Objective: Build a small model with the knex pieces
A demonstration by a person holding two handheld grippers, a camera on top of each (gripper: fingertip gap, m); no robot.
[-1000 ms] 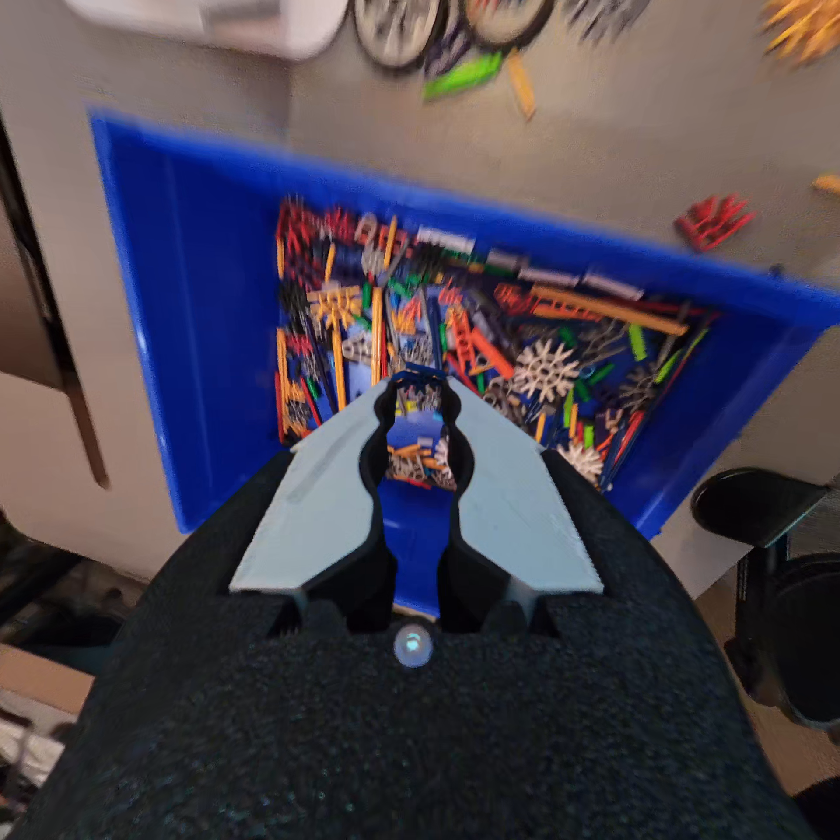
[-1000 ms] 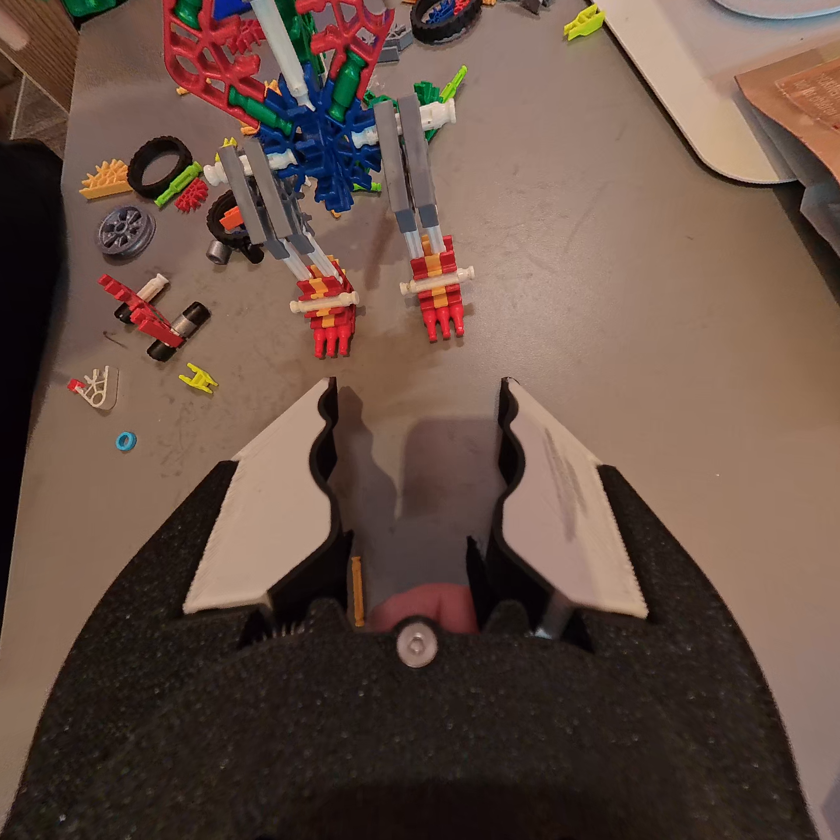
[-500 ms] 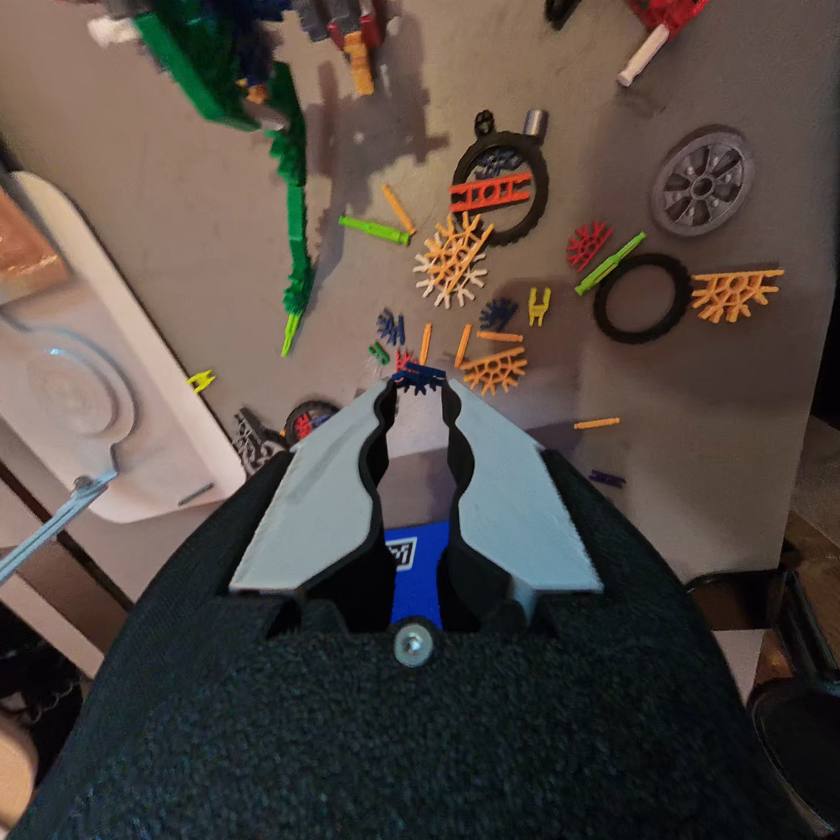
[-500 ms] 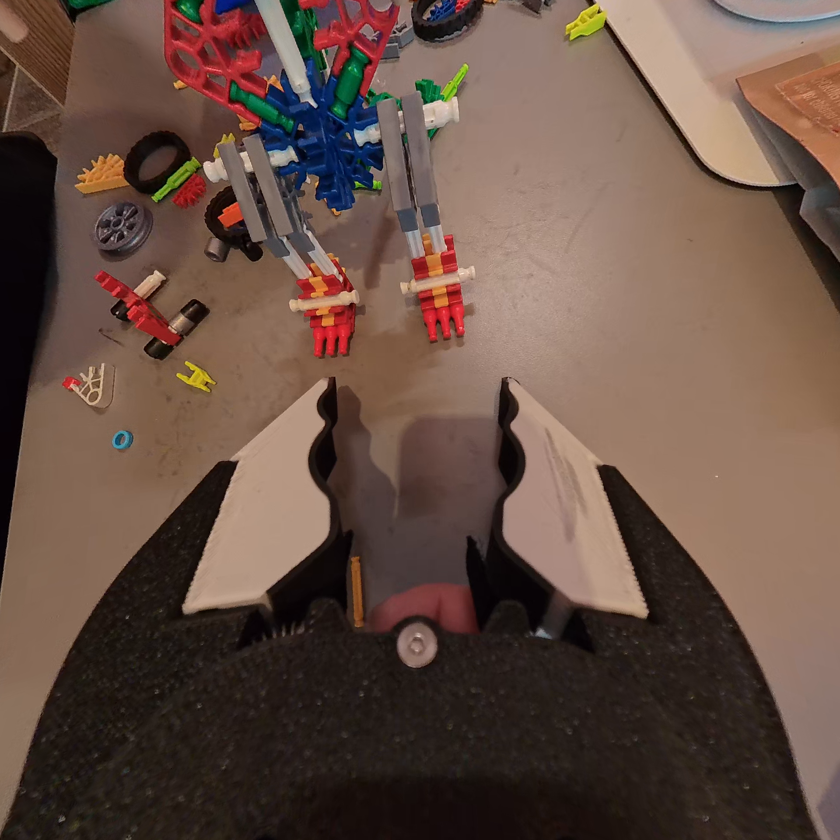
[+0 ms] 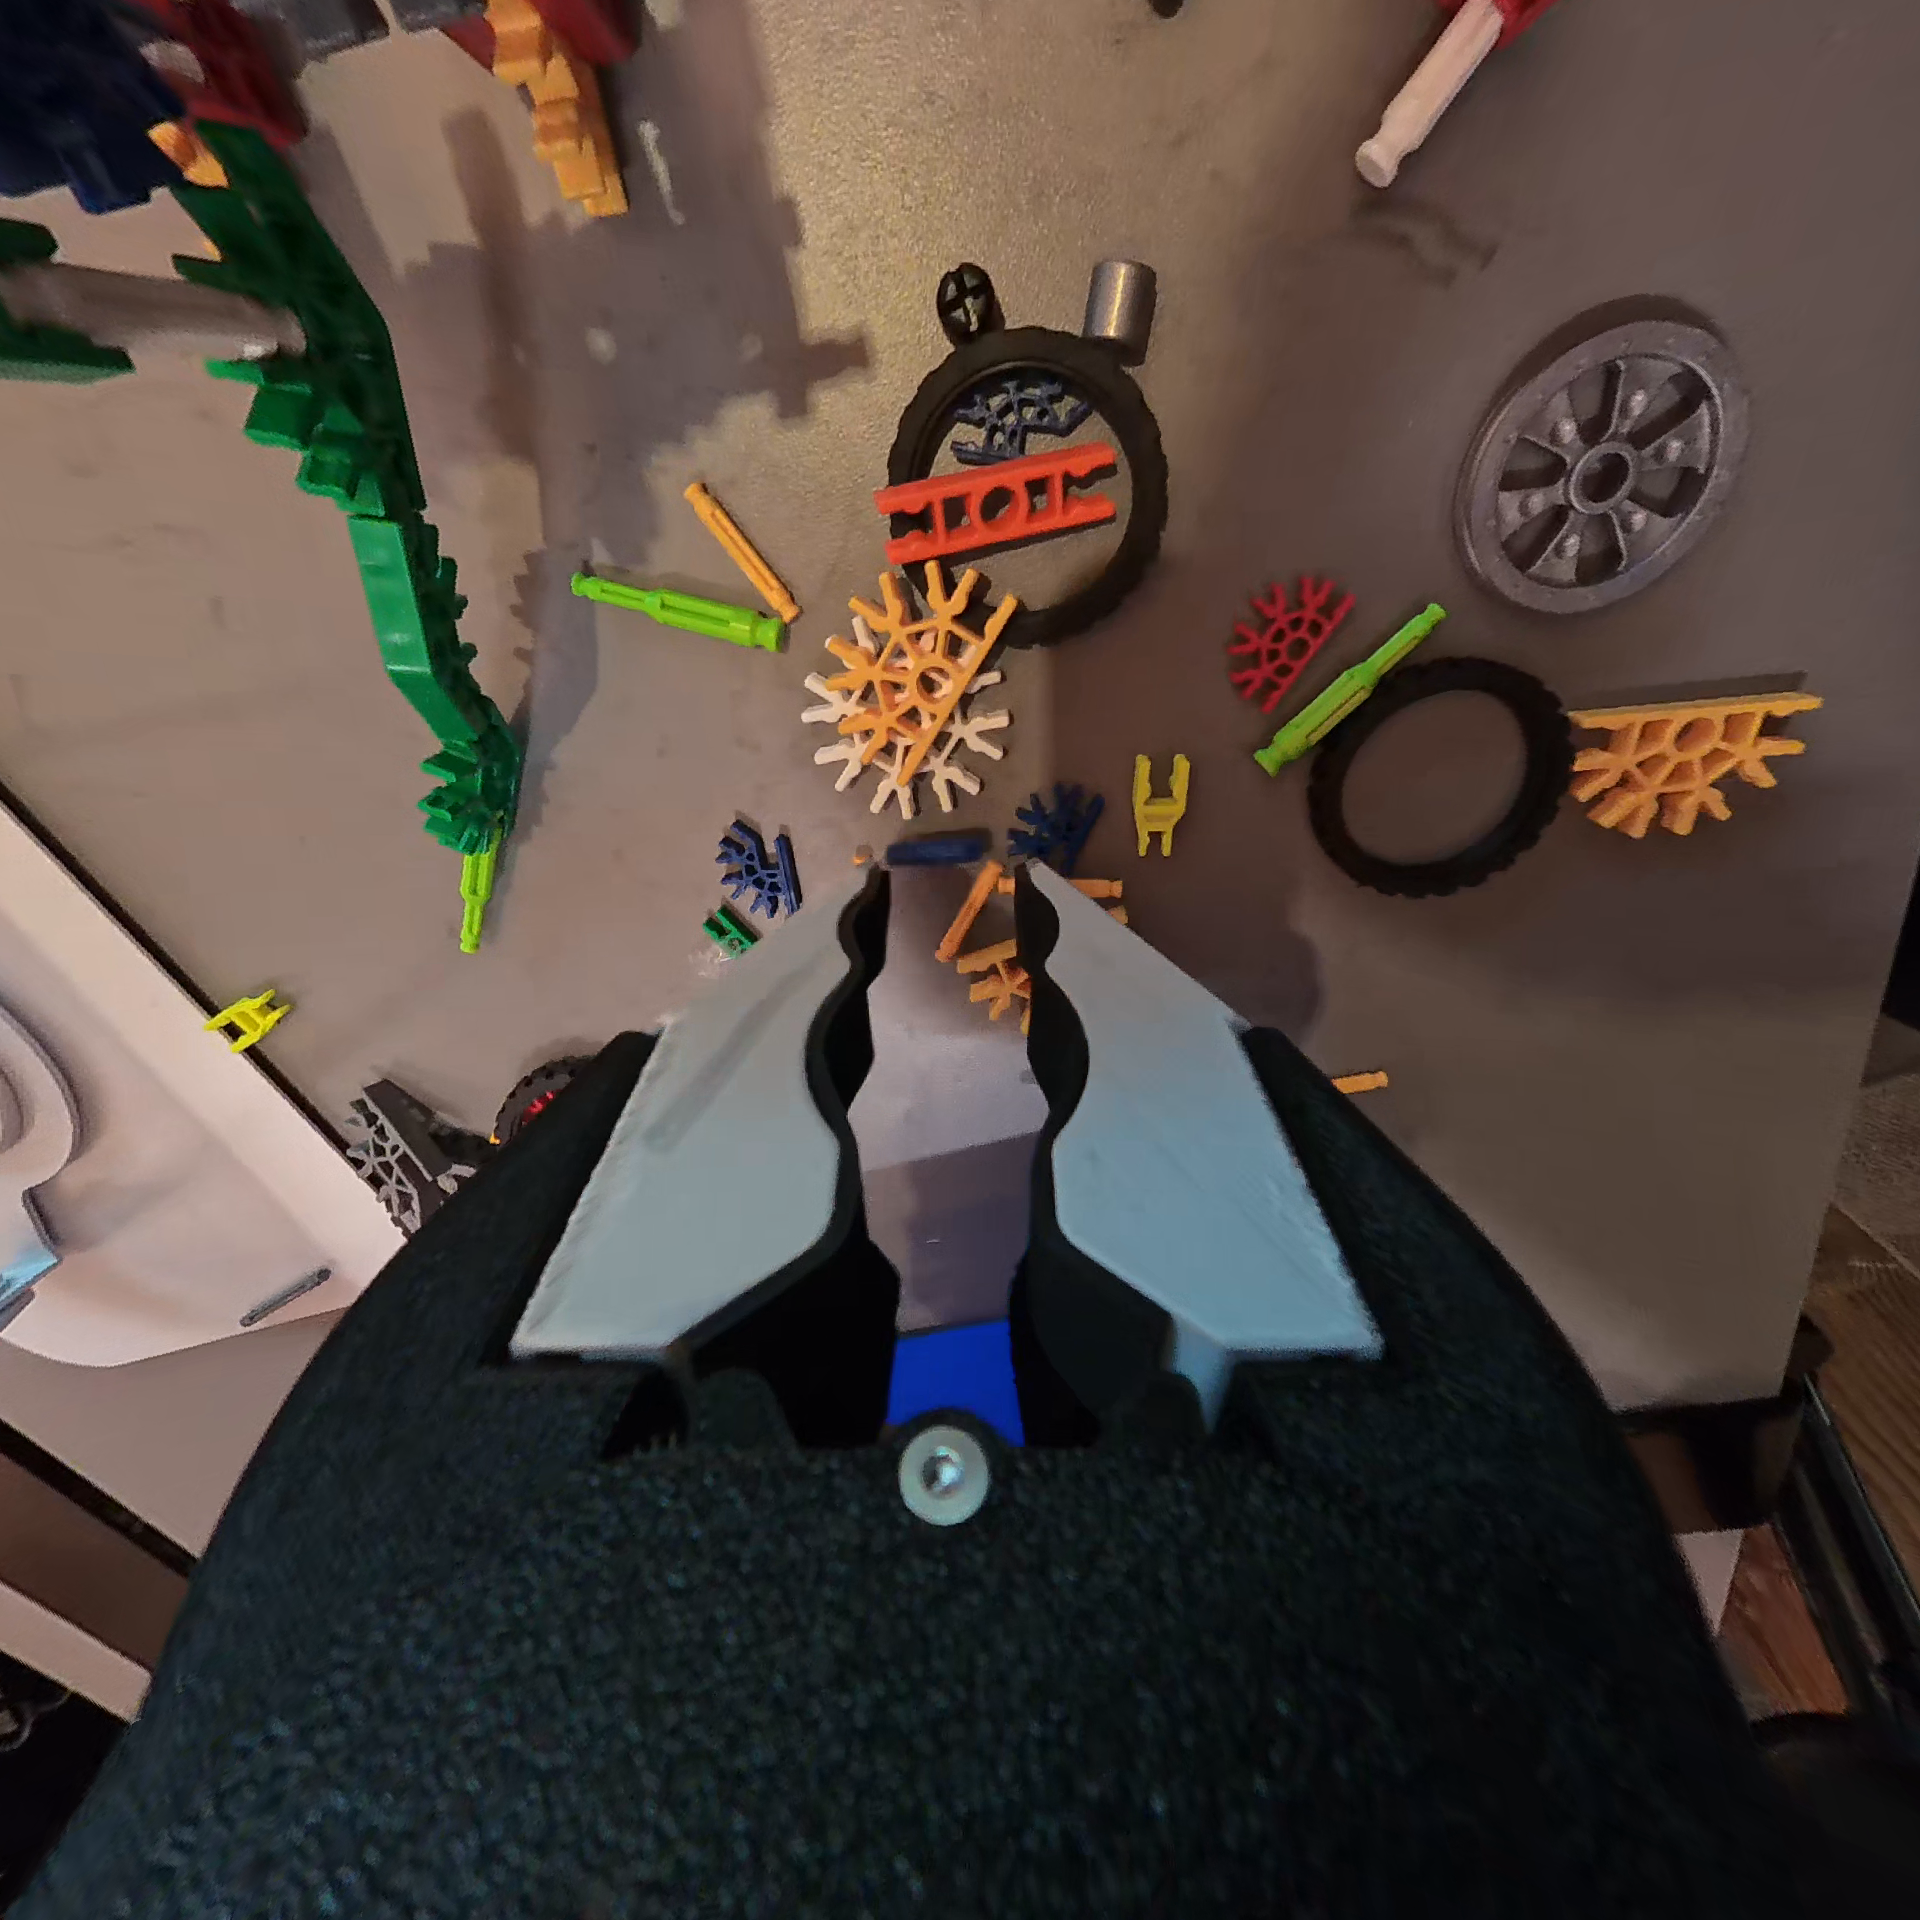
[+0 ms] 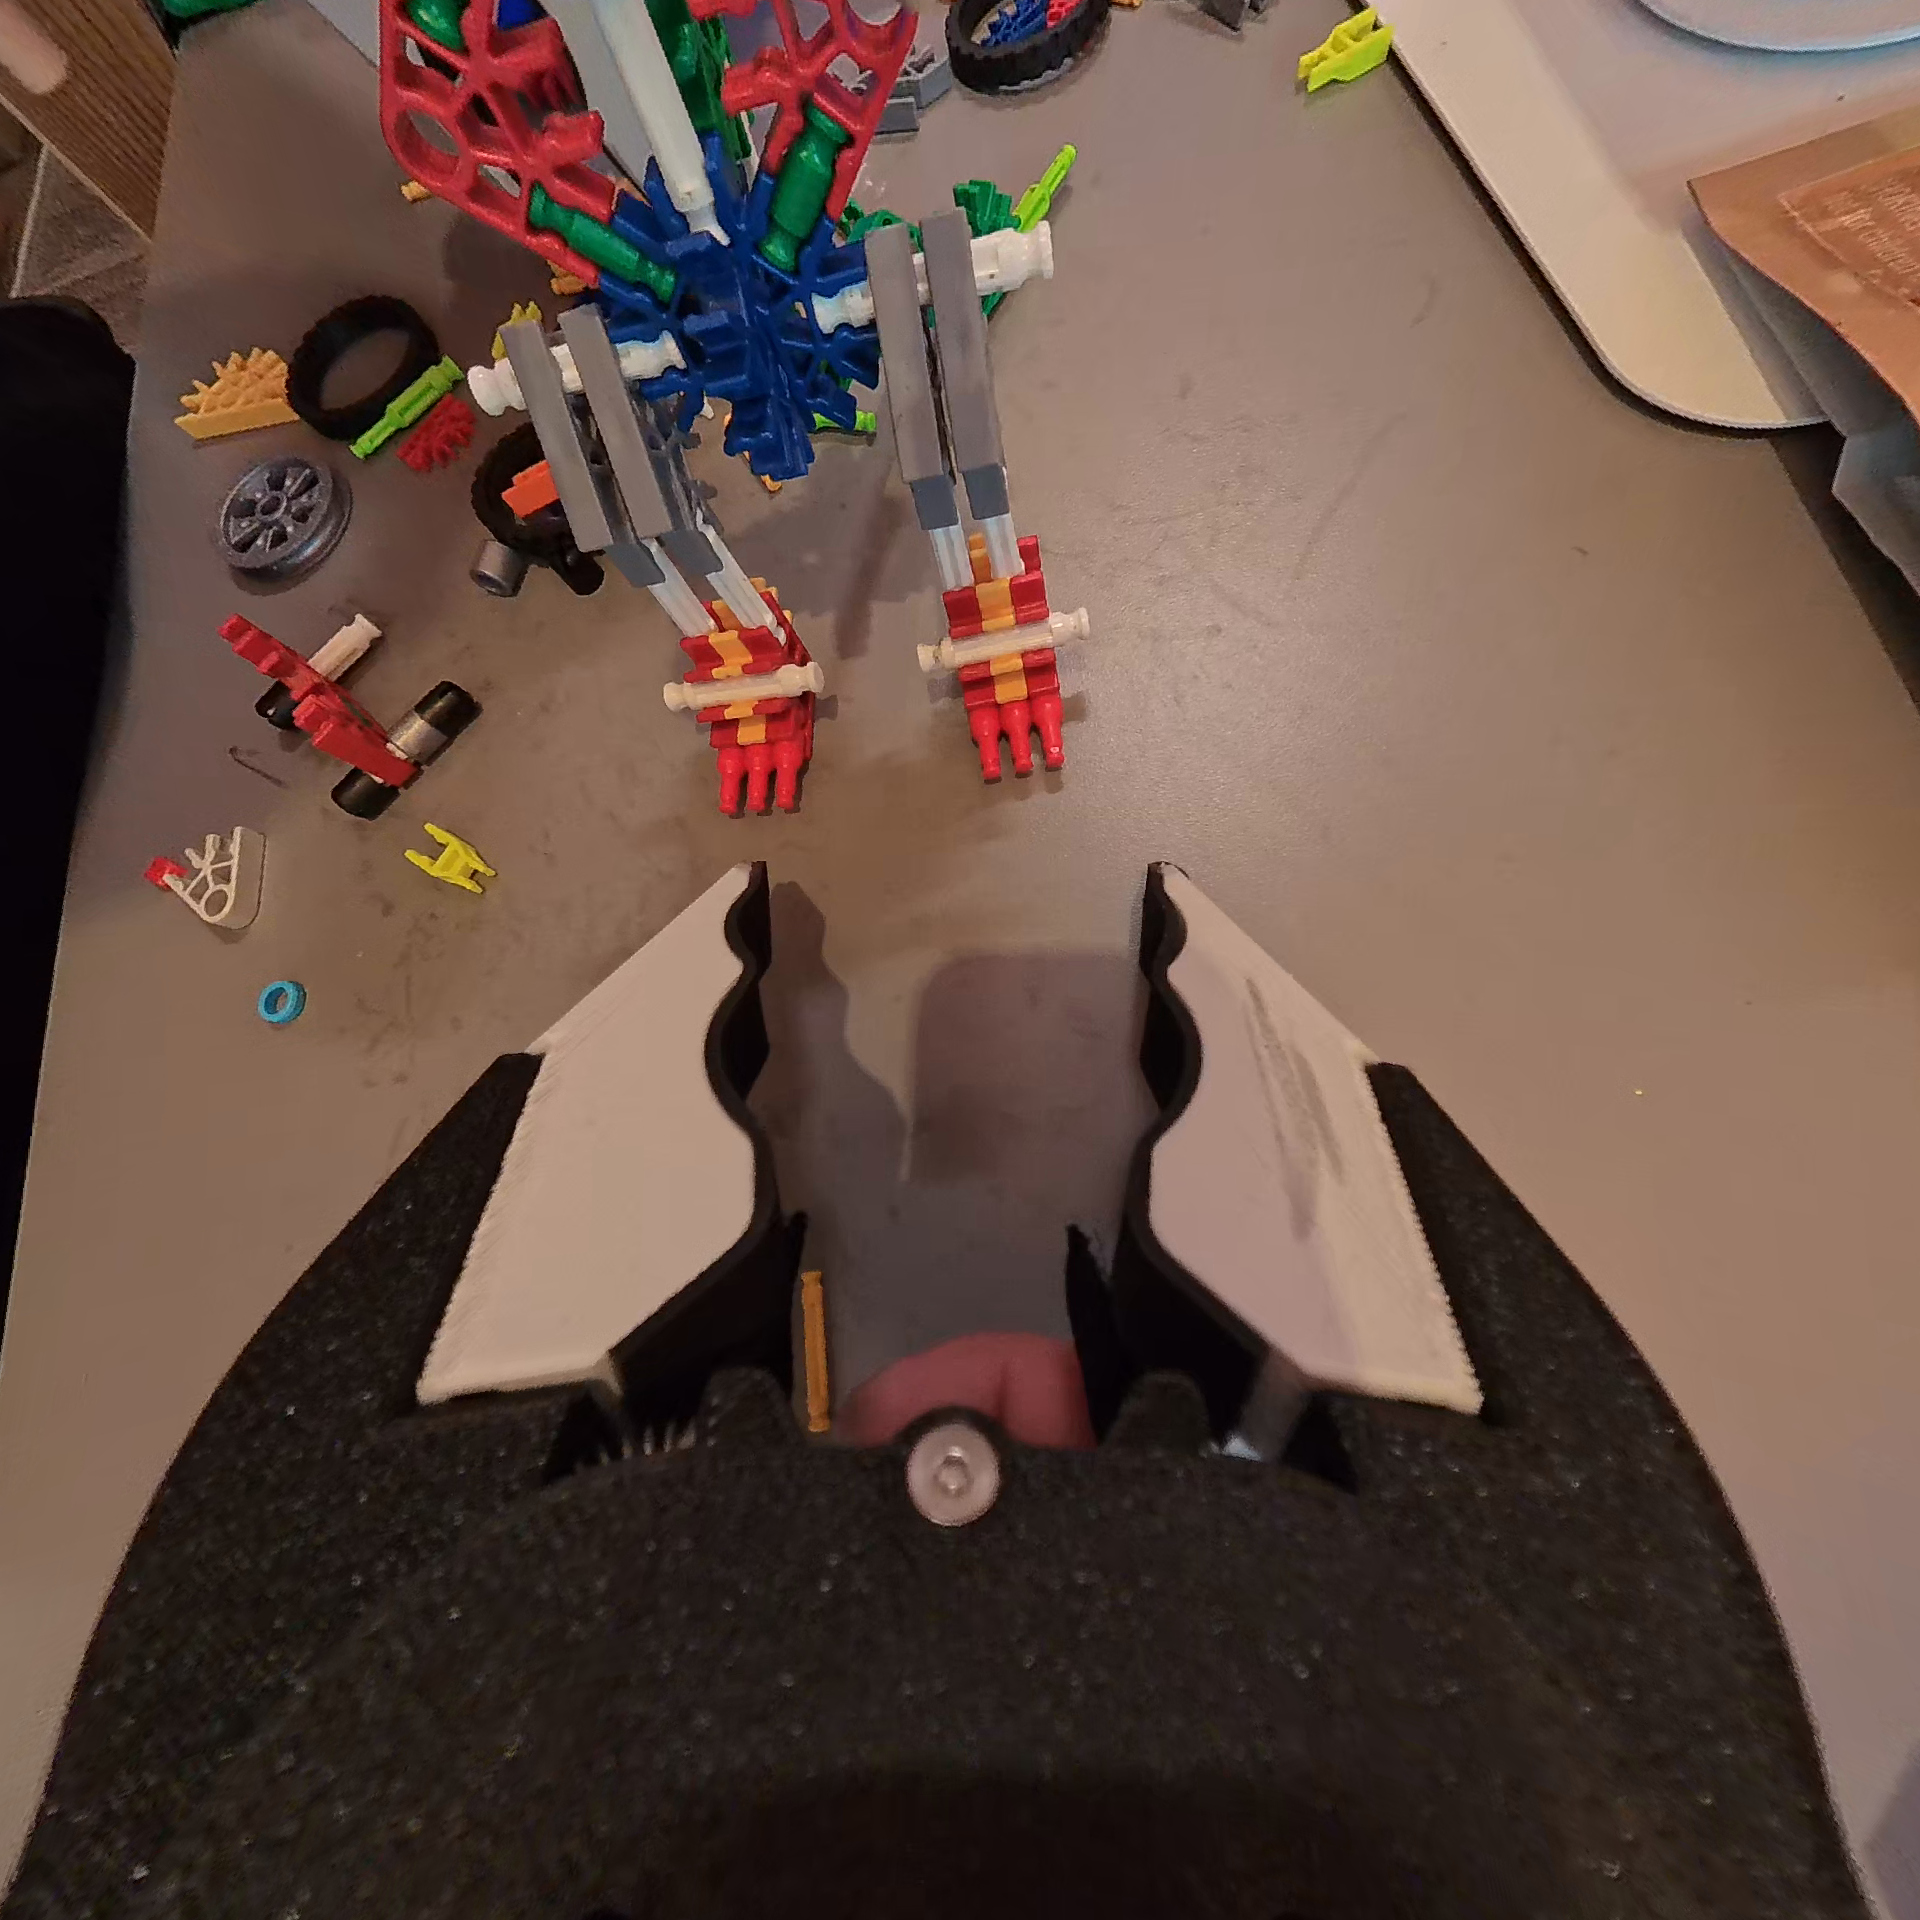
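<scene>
My left gripper point(image 5: 950, 871) hovers over a grey table point(image 5: 1558, 1091), above a scatter of small building-toy parts. Its jaws stand a narrow gap apart. A small dark blue piece point(image 5: 935, 852) shows blurred just past the tips and does not span the gap. Orange rods point(image 5: 966, 914) and blue connectors point(image 5: 1055, 826) lie right below. My right gripper point(image 6: 956, 873) is open and empty, low over bare table. It faces the two red feet point(image 6: 753, 707) of a standing toy model point(image 6: 748, 301). A small orange rod point(image 6: 816, 1351) lies by its left finger base.
A green toothed tail of the model point(image 5: 395, 582) curves down the left. Black tyres point(image 5: 1439, 774), a grey wheel hub point(image 5: 1605, 478) and an orange-white snowflake connector point(image 5: 909, 691) lie ahead. A white tray point(image 6: 1558, 208) is at the right. A blue bin edge point(image 5: 951, 1366) shows under the left gripper. Spacing between my two grippers at the tips: around 20 centimeters. Measured from the fingertips, the two red feet point(image 6: 753, 707) is 4 centimeters or so from the right gripper and 15 centimeters from the left.
My left gripper swung from above the blue bin to the table and came lower. The blue piece, pinched at its tips before, now sits just beyond them. The right gripper barely moved.
</scene>
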